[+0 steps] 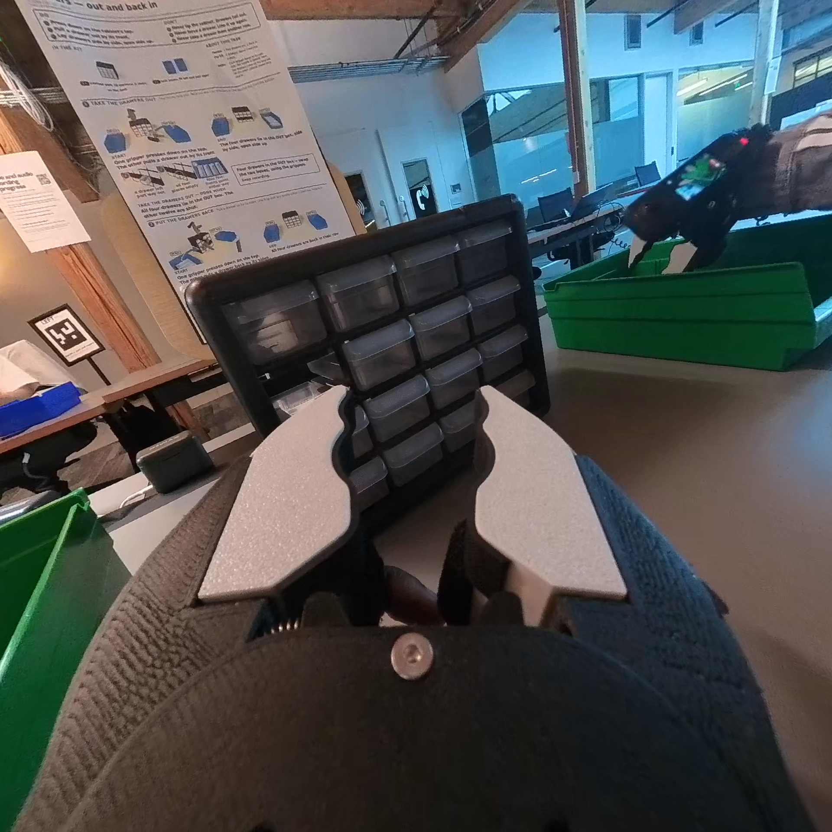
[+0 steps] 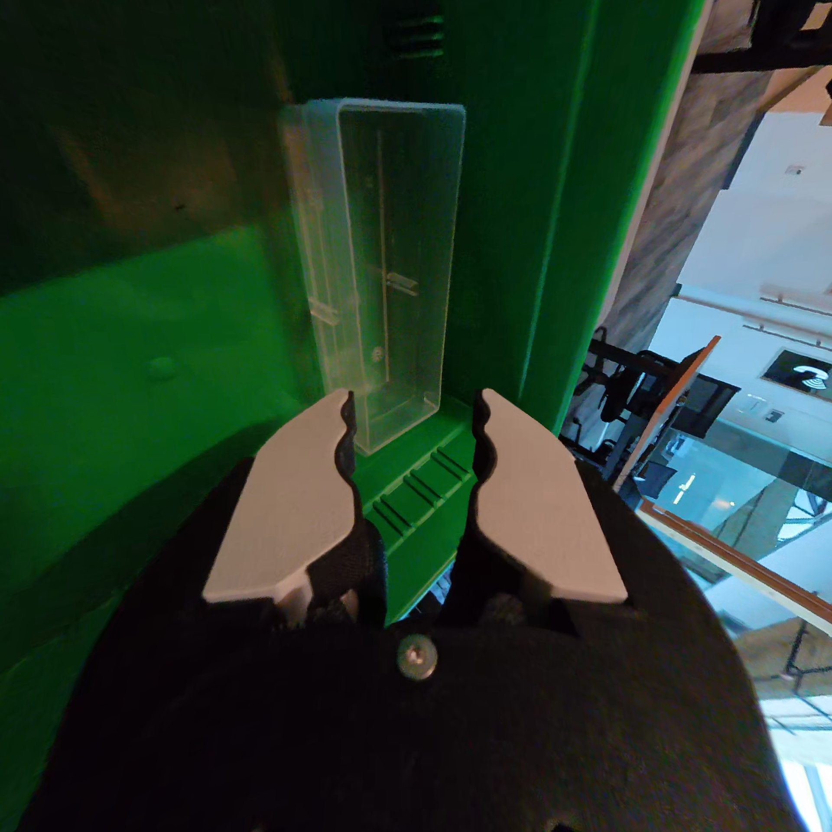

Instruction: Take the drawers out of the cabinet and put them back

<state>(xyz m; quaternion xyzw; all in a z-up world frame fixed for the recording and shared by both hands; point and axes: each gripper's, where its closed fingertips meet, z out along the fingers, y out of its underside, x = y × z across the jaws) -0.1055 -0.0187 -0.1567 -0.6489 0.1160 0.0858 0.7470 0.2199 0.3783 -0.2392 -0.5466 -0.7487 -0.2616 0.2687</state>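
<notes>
Left tool spread, empty, facing black drawer cabinet. Right tool spread above clear drawer inside green bin.

Your left gripper is hovering with its jaws apart; your right gripper is pointing downward, also spread.

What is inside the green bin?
Two clear drawers lie side by side in the green bin, both look empty. The right gripper hides part of the floor.
</notes>
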